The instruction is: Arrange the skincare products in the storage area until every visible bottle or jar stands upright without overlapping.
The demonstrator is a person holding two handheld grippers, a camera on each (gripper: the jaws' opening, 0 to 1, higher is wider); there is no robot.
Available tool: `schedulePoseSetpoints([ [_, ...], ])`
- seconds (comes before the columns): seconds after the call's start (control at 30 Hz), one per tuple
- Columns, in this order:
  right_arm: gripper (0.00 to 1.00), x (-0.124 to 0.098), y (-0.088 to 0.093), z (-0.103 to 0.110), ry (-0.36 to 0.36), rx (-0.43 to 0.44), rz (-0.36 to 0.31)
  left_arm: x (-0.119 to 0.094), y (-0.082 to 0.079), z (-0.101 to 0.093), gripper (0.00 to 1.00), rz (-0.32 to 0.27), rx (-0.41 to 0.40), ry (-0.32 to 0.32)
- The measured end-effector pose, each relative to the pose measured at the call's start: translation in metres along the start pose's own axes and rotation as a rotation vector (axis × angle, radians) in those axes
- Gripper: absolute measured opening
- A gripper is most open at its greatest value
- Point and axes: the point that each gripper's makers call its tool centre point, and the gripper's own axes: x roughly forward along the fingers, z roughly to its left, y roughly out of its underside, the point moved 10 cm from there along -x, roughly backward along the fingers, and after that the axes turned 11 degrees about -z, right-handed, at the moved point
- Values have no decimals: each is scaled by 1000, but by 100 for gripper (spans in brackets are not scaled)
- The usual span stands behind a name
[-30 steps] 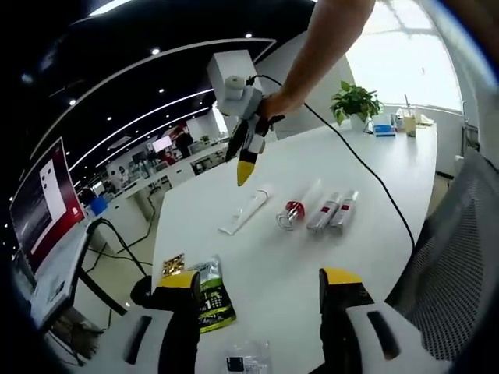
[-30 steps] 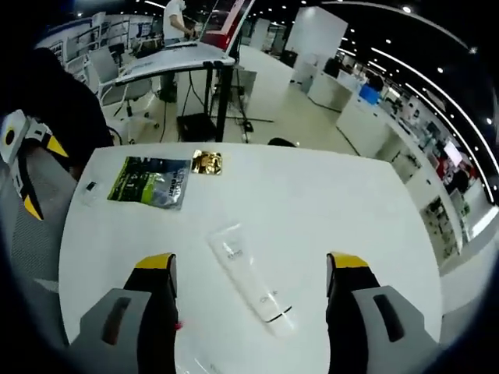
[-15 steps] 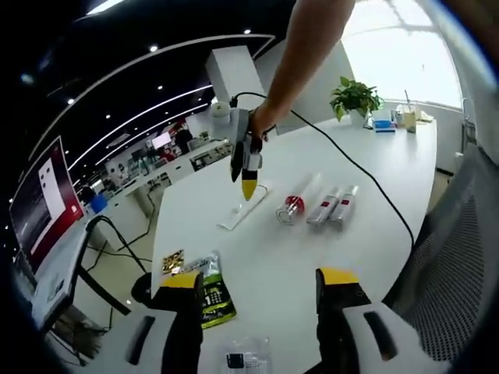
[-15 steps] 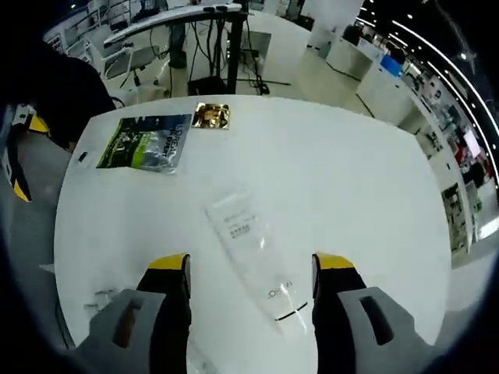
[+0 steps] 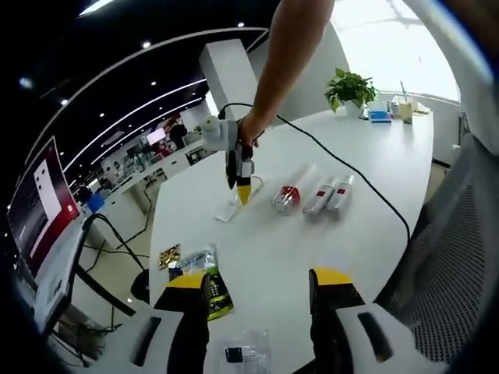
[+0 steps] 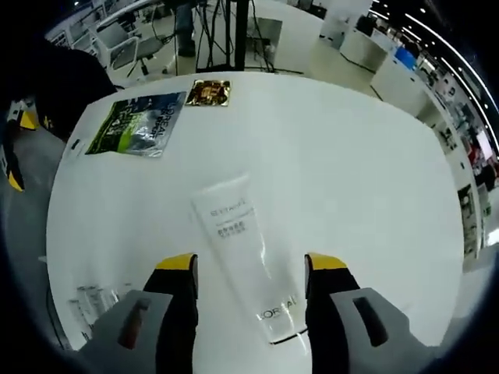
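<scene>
A white L'Oreal tube [image 6: 242,249] lies flat on the white table [image 6: 351,156], its cap end nearest the camera. My right gripper [image 6: 251,265] is open, with one jaw on each side of the tube, just above it. In the left gripper view the right gripper [image 5: 243,191] hangs from a person's arm, tip down over that white tube [image 5: 231,209]. Beside it lie a red-capped clear bottle [image 5: 289,198] and two small tubes with red bands [image 5: 327,196], all on their sides. My left gripper [image 5: 259,282] is open and holds nothing, low over the near table edge.
A green sachet [image 6: 136,125] and a gold sachet [image 6: 207,91] lie flat at the table's end, with a small clear packet [image 5: 238,354] near the left gripper's jaws. A mesh chair [image 5: 444,257] stands beside the table. A potted plant [image 5: 351,87] sits at the far end.
The right gripper has come down towards the white tube, which now looks larger between its open jaws. The left gripper has barely moved.
</scene>
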Motion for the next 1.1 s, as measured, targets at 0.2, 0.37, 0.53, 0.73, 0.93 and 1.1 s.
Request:
schedulePoseSetpoints([
  [0.2, 49, 1, 3, -1, -28, 16, 3, 0, 1, -2, 51, 21, 6, 10],
  [0.37, 42, 2, 3, 0, -52, 10, 0, 0, 3, -2, 51, 36, 8, 19],
  [0.53, 39, 5, 4, -1, -92, -7, 18, 0, 4, -2, 49, 48, 9, 21],
  [0.73, 38, 11, 4, -13, -117, -12, 38, -1, 4, -3, 49, 58, 14, 24],
  [0.93, 36, 13, 7, -19, -138, -30, 66, -2, 5, -3, 48, 64, 20, 20],
  [1.1, 35, 9, 6, -5, -66, 46, 82, -3, 6, -4, 46, 58, 27, 30],
])
